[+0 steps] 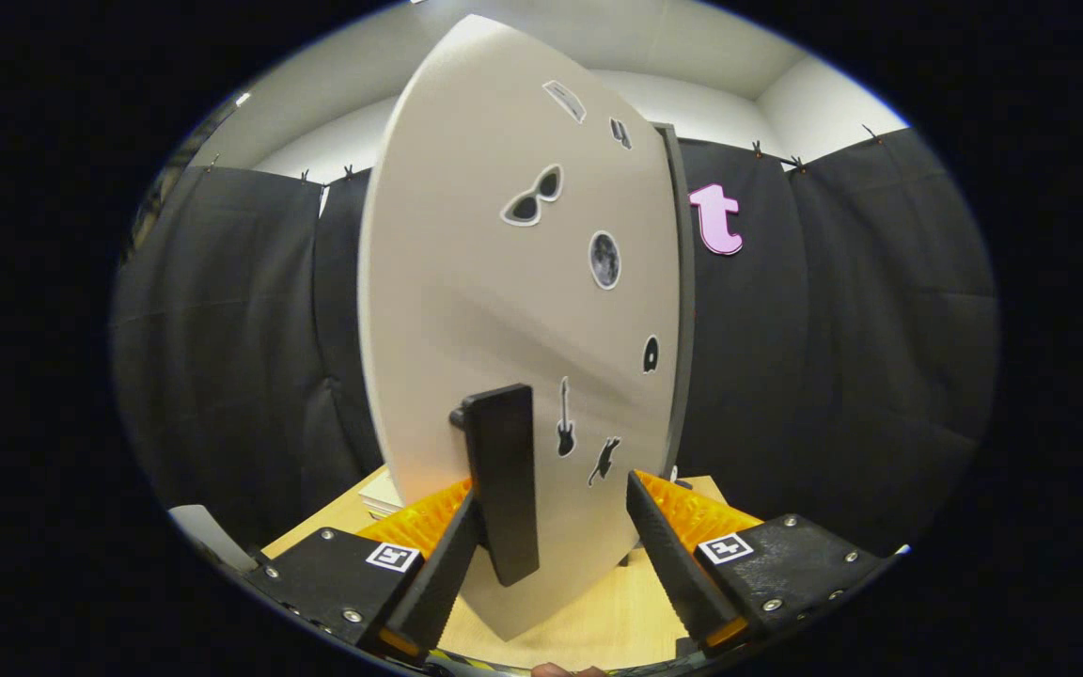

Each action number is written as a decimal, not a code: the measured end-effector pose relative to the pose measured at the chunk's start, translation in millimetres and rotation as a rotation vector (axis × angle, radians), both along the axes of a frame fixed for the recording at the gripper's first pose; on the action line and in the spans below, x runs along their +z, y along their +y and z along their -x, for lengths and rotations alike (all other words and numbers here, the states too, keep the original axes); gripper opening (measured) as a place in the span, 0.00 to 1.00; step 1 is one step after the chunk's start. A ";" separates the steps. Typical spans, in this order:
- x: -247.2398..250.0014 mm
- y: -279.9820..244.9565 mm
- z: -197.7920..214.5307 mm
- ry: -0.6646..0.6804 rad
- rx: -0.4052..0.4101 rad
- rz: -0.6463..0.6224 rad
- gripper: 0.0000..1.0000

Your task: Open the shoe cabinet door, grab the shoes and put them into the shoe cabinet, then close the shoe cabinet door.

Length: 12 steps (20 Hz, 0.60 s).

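Pale wood-grain counter (588,616) seen low, btwn and just beyond the fingers (664,545). Shoe cabinet (681,310) stood upright on it, w/ white door (466,310) swung out toward the camera, lower door edge hanging just above the wood. Small flat white stack, maybe paper or thin boards (378,496), lay on the counter left of the door, near its far edge; couldn't tell exactly what. Fingers spread apart either side of the door's dark handle (504,480), left one touching it.
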<state>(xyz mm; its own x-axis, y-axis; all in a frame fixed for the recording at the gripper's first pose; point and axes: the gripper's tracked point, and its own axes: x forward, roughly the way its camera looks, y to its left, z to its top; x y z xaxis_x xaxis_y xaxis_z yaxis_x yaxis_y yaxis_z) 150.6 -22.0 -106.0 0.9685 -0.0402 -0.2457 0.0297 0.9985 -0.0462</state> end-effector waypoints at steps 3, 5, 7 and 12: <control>-12.2 22.3 -17.0 0.008 -0.014 0.005 0.94; -13.6 40.0 -32.4 -0.005 -0.017 -0.021 0.94; -17.0 58.6 -44.0 -0.002 -0.014 -0.034 0.94; -20.1 89.9 -82.7 -0.004 -0.007 -0.057 0.94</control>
<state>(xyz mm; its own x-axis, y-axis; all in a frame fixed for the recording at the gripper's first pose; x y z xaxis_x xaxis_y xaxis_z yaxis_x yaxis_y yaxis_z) 233.2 67.9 -126.1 0.9692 -0.0326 -0.2439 0.0364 0.9993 0.0113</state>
